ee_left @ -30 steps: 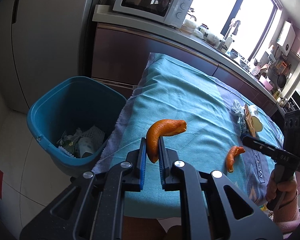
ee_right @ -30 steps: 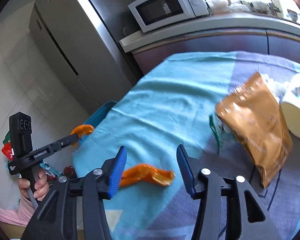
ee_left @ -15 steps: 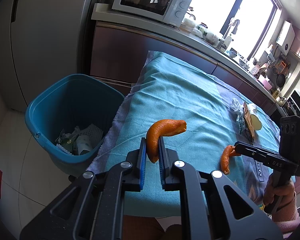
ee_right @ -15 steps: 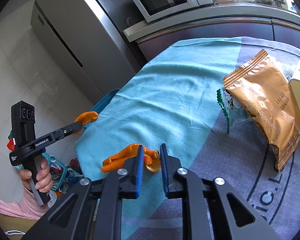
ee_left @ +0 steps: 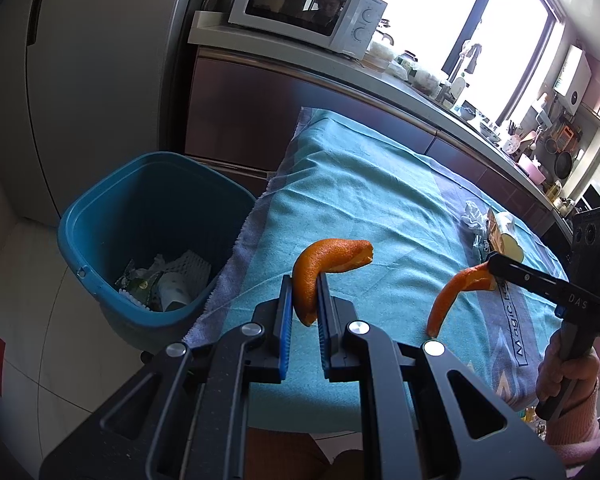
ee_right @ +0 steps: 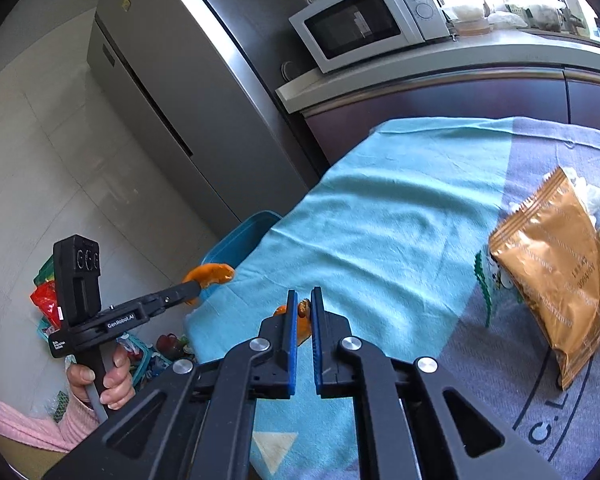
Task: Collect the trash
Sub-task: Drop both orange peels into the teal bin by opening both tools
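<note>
From the left wrist view, the left gripper (ee_left: 303,300) has its jaws clamped on a curved orange peel (ee_left: 324,266) above the near edge of the teal cloth (ee_left: 372,200); the blue bin (ee_left: 148,216) stands at left. From the right wrist view, the right gripper (ee_right: 300,312) has its jaws closed on a second orange peel (ee_right: 302,316), with a brown snack bag (ee_right: 556,264) at right on the counter.

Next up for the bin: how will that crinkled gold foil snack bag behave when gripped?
The crinkled gold foil snack bag looks flat and creased, so probably light and floppy, sagging from any pinched edge. Its glossy film may slip between pads. Lying flat on the turquoise and grey tablecloth, it seems unlikely to roll.
</note>
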`<state>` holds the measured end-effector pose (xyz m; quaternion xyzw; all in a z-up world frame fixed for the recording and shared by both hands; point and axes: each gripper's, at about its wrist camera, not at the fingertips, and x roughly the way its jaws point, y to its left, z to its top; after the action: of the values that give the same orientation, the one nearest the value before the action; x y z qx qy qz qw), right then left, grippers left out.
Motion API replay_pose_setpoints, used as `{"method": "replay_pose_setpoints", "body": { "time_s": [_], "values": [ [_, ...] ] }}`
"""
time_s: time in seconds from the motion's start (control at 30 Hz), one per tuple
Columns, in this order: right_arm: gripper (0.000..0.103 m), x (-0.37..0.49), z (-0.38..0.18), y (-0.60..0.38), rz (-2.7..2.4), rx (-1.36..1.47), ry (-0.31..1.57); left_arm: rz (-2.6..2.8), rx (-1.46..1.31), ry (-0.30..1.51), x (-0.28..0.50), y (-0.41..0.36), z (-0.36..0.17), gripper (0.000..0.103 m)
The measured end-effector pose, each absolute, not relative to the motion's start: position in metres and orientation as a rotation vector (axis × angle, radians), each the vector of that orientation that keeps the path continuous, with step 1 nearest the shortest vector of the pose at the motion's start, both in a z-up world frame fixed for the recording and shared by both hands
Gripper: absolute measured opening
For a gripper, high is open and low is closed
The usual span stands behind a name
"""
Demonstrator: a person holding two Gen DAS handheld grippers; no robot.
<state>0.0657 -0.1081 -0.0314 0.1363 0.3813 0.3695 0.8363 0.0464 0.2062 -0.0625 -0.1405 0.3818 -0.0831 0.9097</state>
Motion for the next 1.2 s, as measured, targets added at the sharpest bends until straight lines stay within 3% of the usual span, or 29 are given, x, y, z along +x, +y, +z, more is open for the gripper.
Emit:
{"method": "replay_pose_setpoints", "body": {
  "time_s": [0.83, 1.2],
  "values": [
    [0.005, 0.099, 0.028, -0.028, 0.973, 0.242, 0.675, -0.054, -0.268, 0.726, 0.048, 0.246, -0.043, 0.012],
    [0.005, 0.124, 0.02, 0.051, 1.031, 0.198, 0.722, 0.066, -0.292, 0.747, 0.064, 0.292, -0.058, 0.012]
  ]
}}
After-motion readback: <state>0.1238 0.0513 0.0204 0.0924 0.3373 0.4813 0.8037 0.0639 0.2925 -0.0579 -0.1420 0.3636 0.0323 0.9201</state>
